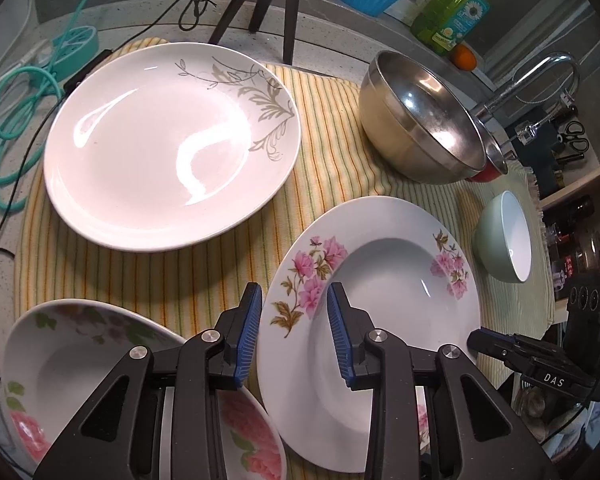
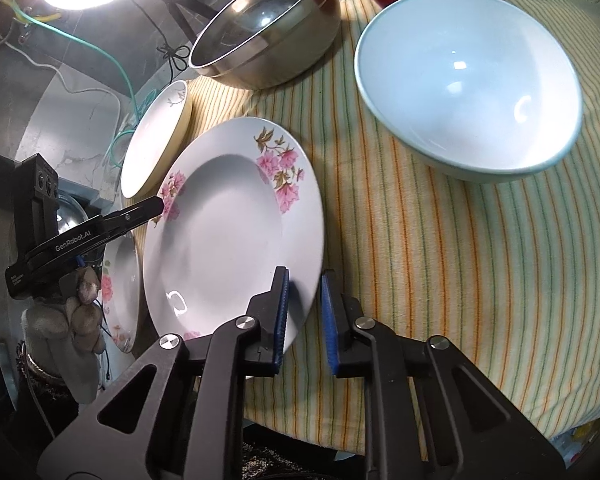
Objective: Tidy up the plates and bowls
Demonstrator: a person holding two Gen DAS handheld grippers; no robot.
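The pink-flowered plate (image 2: 236, 232) is lying on the striped cloth (image 2: 440, 260) near its front edge, and both tongs are closing in on it from opposite sides. The right gripper (image 2: 305, 316) is straddling the rim nearest it, one blue pad over the plate's face and the other outside on the cloth; its jaws are drawn nearly together, so I judge it clamped on that rim, though actual pad contact is hard to confirm. The left gripper (image 1: 294, 332) is straddling the opposite rim the same way, jaws narrowed but showing daylight on both sides of the edge, so it is not yet pinching. In the right wrist view its tip (image 2: 152, 206) is sitting at the plate's far rim.

The plate is lying directly between the two tongs, each equally near, so a two-handed lift probably depends on the left jaws finishing their close.

Outward, a floral bowl (image 1: 80, 360) is sitting at the front left, a large white plate (image 1: 172, 148) behind it, a steel bowl (image 1: 420, 120) toward the back edge, and a pale green bowl (image 2: 468, 84) on the right.
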